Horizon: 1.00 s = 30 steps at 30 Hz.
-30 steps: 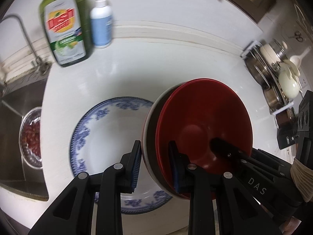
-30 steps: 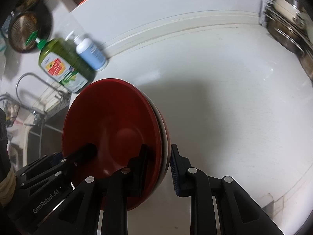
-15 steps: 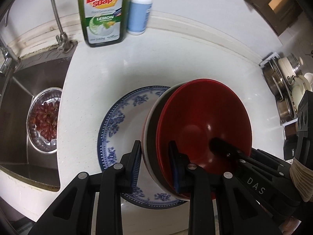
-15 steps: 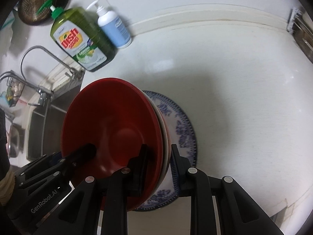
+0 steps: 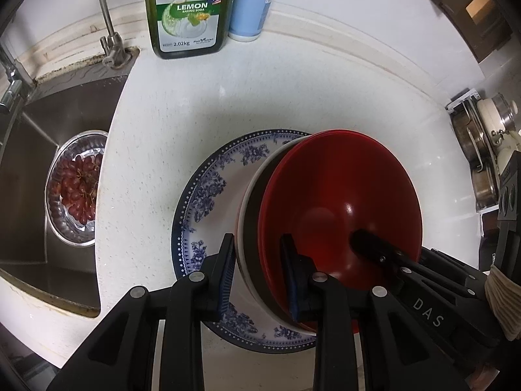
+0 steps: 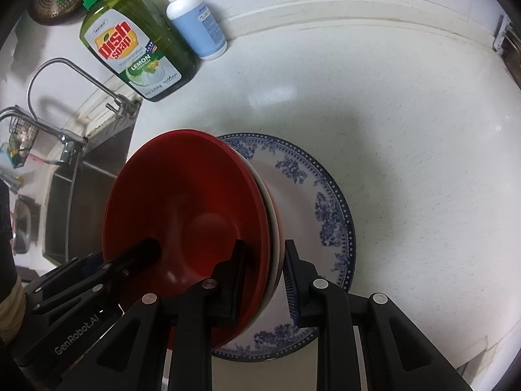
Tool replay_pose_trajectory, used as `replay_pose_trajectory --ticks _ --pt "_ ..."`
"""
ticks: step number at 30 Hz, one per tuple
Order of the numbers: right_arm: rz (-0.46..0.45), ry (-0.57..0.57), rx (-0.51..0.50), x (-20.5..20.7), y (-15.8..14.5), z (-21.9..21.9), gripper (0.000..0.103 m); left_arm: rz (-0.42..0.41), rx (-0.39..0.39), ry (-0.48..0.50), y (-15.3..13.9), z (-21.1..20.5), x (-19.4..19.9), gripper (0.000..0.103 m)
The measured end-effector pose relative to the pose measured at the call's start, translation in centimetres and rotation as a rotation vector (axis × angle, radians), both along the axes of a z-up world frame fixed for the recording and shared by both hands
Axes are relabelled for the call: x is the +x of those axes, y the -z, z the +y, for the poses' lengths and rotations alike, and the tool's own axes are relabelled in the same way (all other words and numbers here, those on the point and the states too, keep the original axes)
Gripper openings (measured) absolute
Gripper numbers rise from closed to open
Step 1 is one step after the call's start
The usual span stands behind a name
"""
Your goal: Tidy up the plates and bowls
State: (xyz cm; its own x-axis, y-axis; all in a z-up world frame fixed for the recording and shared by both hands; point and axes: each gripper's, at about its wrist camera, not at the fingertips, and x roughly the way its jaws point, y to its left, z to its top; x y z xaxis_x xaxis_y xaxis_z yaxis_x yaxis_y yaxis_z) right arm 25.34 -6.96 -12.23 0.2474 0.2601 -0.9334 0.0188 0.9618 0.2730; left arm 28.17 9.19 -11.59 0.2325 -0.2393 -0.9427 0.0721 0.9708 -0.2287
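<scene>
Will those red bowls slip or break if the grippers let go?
Probably risky. The red bowls look glossy and smooth, so likely slippery. The stack is held on edge, each hand-held gripper, left and right, pinching only the rim, so it could tip over. Falling onto the blue-patterned plate might chip either one.

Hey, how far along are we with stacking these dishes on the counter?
Done: the blue-patterned plate lies flat on the counter as the base.
In hand: the left gripper and the right gripper each clamp a rim of the red stack, which hangs over the plate.
Left: setting the stack down on the plate and letting go.
</scene>
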Motion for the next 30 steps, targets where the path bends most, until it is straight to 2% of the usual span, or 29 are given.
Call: replay_pose_trajectory --ticks 12,18,20,22,24,25,27,30 --pt "0.013 -0.011 -0.008 0.2 0.7 0.2 0.024 0.018 -0.002 -0.004 1.0 0.1 0.1 0.027" --pt "0.004 -0.019 -0.007 0.0 0.6 0.2 0.026 0.035 -0.053 -0.011 1.3 0.8 0.1 0.028" --pt "-0.005 -0.016 -0.009 0.0 0.7 0.3 0.026 0.018 -0.059 -0.013 1.0 1.0 -0.1 0.028" --pt "-0.009 -0.021 -0.005 -0.1 0.6 0.3 0.027 -0.014 -0.054 -0.004 0.5 1.0 -0.4 0.034" --pt "-0.028 -0.032 -0.007 -0.4 0.2 0.4 0.031 -0.05 -0.044 0.002 -0.3 1.0 -0.7 0.047" --pt "-0.047 -0.033 -0.007 -0.6 -0.2 0.4 0.033 -0.073 -0.038 0.004 -0.7 1.1 -0.8 0.049" --pt "-0.083 -0.032 -0.02 -1.0 -1.1 0.4 0.042 -0.114 -0.019 0.005 -1.6 1.2 -1.3 0.057" --pt "-0.141 -0.013 -0.063 -2.0 -2.6 -0.1 0.049 -0.193 0.023 0.0 -3.1 1.5 -2.1 0.065"
